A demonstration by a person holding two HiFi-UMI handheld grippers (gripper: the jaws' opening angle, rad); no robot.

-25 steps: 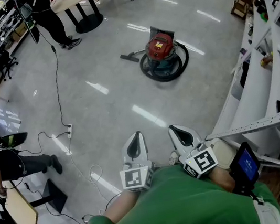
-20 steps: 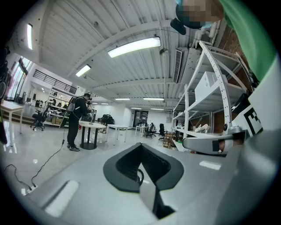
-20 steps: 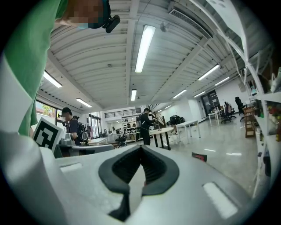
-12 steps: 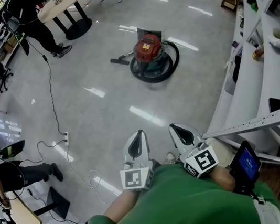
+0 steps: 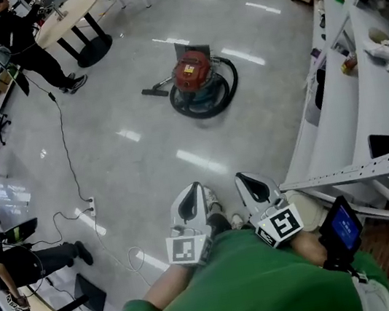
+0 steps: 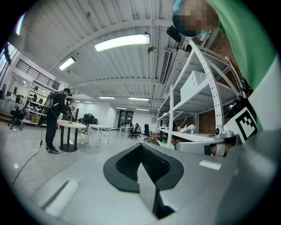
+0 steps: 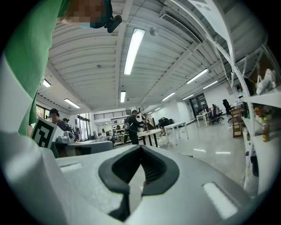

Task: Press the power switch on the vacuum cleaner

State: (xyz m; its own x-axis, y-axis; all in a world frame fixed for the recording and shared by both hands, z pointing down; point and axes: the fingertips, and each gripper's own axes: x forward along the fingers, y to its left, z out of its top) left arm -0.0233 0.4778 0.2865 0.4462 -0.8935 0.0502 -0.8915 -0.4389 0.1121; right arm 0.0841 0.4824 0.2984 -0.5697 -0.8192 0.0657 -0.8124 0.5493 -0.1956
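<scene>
The vacuum cleaner [image 5: 191, 72] stands on the grey floor far ahead in the head view. It has a red top and a dark body, with a black hose [image 5: 227, 92] coiled round it and a floor nozzle [image 5: 156, 90] at its left. Both grippers are held close to my chest, well short of it. My left gripper [image 5: 188, 204] [image 6: 141, 148] is shut with nothing in it. Beside it, my right gripper [image 5: 253, 188] [image 7: 141, 150] is shut and holds nothing too. Neither gripper view shows the vacuum cleaner.
White shelving racks [image 5: 363, 101] run along the right. A round table [image 5: 69, 15] with a standing person [image 5: 20, 41] is at the far left. A cable with a power strip [image 5: 90, 204] trails over the floor at left, near a seated person [image 5: 28, 261].
The head view has shifted, so the vacuum cleaner now sits further left in it and the round table shows more fully. Both grippers stay shut in the same spot by my chest.
</scene>
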